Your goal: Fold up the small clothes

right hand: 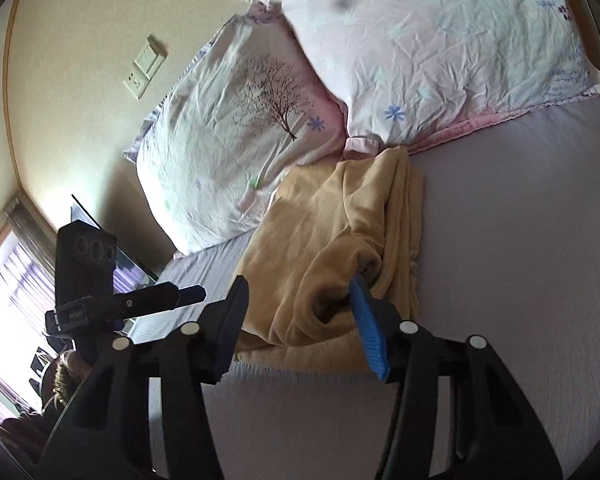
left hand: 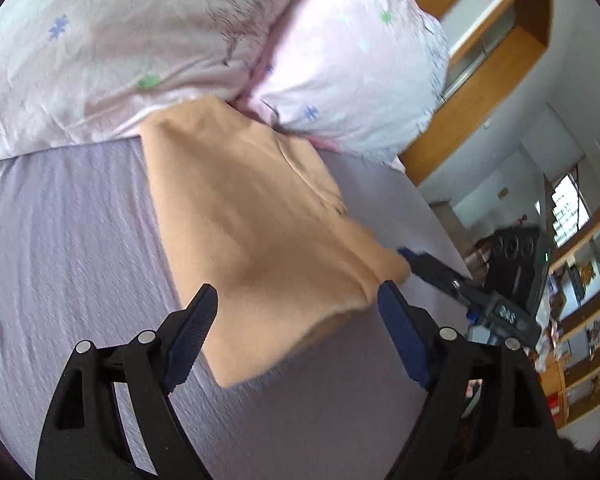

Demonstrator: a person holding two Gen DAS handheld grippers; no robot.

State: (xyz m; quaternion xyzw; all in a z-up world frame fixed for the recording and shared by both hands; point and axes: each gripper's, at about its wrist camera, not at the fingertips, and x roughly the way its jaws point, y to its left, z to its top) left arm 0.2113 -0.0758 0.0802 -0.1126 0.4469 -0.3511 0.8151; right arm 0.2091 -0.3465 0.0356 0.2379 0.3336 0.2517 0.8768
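A tan fleece garment (left hand: 256, 216) lies folded on the lilac bed sheet (left hand: 68, 232), its far end against the pillows. My left gripper (left hand: 296, 292) is open, its jaws spread over the garment's near edge, holding nothing. The right gripper (left hand: 410, 258) shows at the garment's right corner in this view. In the right wrist view the garment (right hand: 324, 240) is bunched in folds, and my right gripper (right hand: 298, 284) is open, with the blue right finger (right hand: 366, 320) against a raised fold. The left gripper (right hand: 188, 294) shows to its left.
Two white flowered pillows (left hand: 148, 40) (left hand: 356, 68) lie at the head of the bed, also in the right wrist view (right hand: 240, 128) (right hand: 440, 44). Wooden shelves (left hand: 580, 312) stand past the bed's right edge. A wall with a socket plate (right hand: 144, 68) is on the left.
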